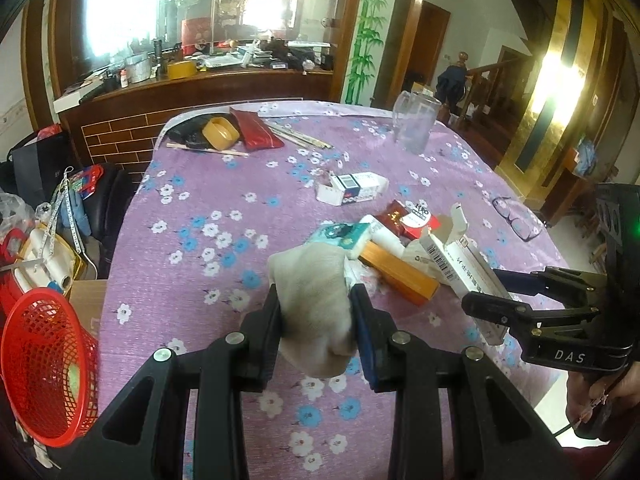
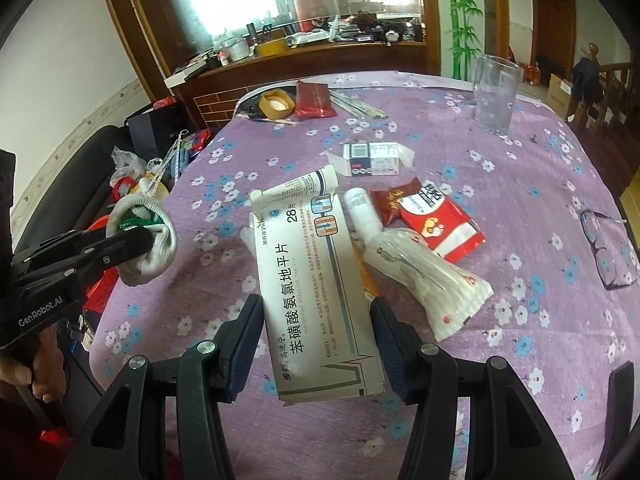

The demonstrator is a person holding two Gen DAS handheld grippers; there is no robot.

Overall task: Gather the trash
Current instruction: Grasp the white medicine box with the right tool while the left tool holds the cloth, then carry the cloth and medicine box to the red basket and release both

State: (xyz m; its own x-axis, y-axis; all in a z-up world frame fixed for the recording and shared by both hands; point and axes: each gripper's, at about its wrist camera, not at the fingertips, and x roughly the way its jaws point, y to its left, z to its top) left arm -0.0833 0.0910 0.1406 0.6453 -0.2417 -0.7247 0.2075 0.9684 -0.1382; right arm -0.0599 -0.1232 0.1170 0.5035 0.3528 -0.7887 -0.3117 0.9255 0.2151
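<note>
My left gripper (image 1: 318,298) is shut on a crumpled white sock (image 1: 316,280), held a little above the purple flowered tablecloth (image 1: 192,208). In the right wrist view the same gripper (image 2: 138,246) and sock (image 2: 154,232) hang at the left. My right gripper (image 2: 316,304) is shut on a long white medicine box (image 2: 316,280) with an open torn end, lifted off the table. The left wrist view shows that gripper (image 1: 486,300) and box (image 1: 460,266) at the right. A red mesh basket (image 1: 44,364) sits low beside the table's left edge.
Loose litter lies mid-table: an orange box (image 1: 400,278), a teal tissue pack (image 1: 340,236), a red snack packet (image 2: 436,216), a white wrapper (image 2: 432,284), a white tube (image 2: 364,208) and a small carton (image 2: 372,158). A clear jug (image 2: 494,92) and spectacles (image 2: 608,248) stand to the right.
</note>
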